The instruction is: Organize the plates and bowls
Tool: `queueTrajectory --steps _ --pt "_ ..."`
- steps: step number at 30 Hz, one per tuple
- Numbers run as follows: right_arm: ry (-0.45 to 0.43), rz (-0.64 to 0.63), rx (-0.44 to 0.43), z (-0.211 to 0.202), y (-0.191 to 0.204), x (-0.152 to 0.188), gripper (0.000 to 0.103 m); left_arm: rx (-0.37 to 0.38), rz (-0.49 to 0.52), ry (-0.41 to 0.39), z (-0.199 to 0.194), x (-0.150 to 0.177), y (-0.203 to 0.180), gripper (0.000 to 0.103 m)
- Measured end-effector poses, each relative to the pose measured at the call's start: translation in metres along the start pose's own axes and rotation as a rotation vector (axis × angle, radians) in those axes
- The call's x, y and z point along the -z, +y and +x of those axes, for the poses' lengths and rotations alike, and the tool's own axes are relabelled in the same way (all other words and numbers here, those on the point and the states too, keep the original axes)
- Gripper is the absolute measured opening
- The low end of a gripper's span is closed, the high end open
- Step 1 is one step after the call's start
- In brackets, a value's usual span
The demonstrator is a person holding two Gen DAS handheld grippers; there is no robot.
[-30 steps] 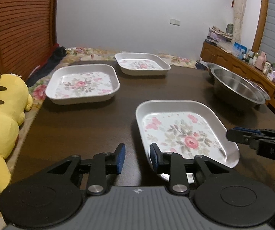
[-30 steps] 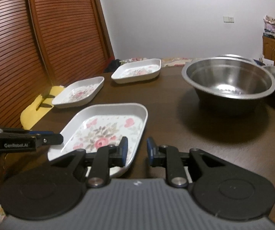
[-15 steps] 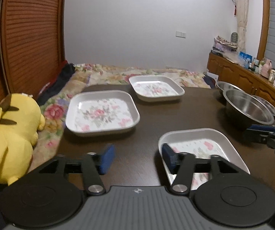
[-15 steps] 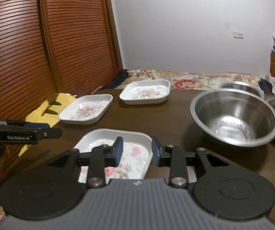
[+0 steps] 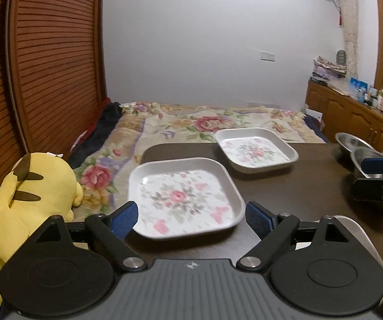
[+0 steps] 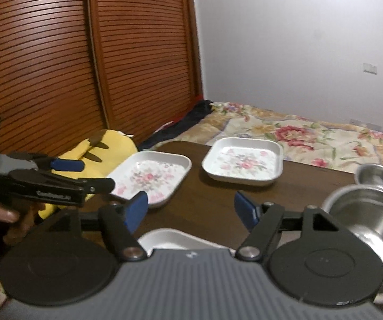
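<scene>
Both grippers have risen and pulled back since a second ago, and their fingers have spread from a narrow gap to wide apart; the nearest plate has slid down under the camera bodies. My left gripper (image 5: pixel 191 217) hovers over the dark desk (image 5: pixel 298 186), gripping nothing. My right gripper (image 6: pixel 191 209) is the same, fingers well apart, nothing between them.

Three floral square plates, all on the desk: near plate (image 6: pixel 170 238), mostly hidden under the right gripper's body; middle plate (image 5: pixel 183 197) just ahead of the left gripper, a bit blurred; far plate (image 5: pixel 255 149) behind it near the desk's far edge, apart from the middle one. Nothing stacked.

Two steel bowls at the desk's right side: big bowl (image 6: pixel 364 221) just beside the right gripper, partly cut by its body, and small bowl (image 6: pixel 380 178) behind it, touching or nearly so, I can't tell which.

One yellow plush toy (image 5: pixel 28 200) sits off the desk's left edge on the floral blanket (image 5: pixel 204 122), against the slatted wooden doors (image 6: pixel 84 53). A hand (image 6: pixel 7 216) holds the left gripper in the right wrist view. Wooden cabinet (image 5: pixel 351 114) with clutter along the right wall
</scene>
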State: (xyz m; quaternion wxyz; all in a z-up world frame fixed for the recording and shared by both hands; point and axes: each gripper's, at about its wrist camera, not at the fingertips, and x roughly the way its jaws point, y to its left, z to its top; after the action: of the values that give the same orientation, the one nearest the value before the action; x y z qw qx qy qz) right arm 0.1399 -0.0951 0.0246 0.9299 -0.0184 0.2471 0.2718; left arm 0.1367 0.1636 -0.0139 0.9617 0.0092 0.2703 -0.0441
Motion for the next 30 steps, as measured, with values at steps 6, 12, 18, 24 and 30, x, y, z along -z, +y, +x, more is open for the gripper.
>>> queueTrajectory --steps 6,12,18,24,30 --pt "0.035 0.010 -0.036 0.030 0.003 -0.020 0.072 -0.027 -0.007 0.019 0.022 -0.010 0.025 0.090" --pt "0.093 0.010 -0.051 0.061 0.004 -0.027 0.072 -0.029 -0.032 0.042 0.048 -0.011 0.048 0.085" --pt "0.155 0.021 -0.054 0.094 0.004 -0.031 0.072 -0.011 -0.043 0.066 0.072 -0.008 0.059 0.078" --pt "0.214 0.012 -0.068 0.123 0.012 -0.029 0.066 0.023 -0.073 0.076 0.083 -0.006 0.070 0.058" --pt "0.259 0.001 -0.073 0.142 0.017 -0.026 0.058 0.031 -0.088 0.084 0.089 -0.001 0.078 0.050"
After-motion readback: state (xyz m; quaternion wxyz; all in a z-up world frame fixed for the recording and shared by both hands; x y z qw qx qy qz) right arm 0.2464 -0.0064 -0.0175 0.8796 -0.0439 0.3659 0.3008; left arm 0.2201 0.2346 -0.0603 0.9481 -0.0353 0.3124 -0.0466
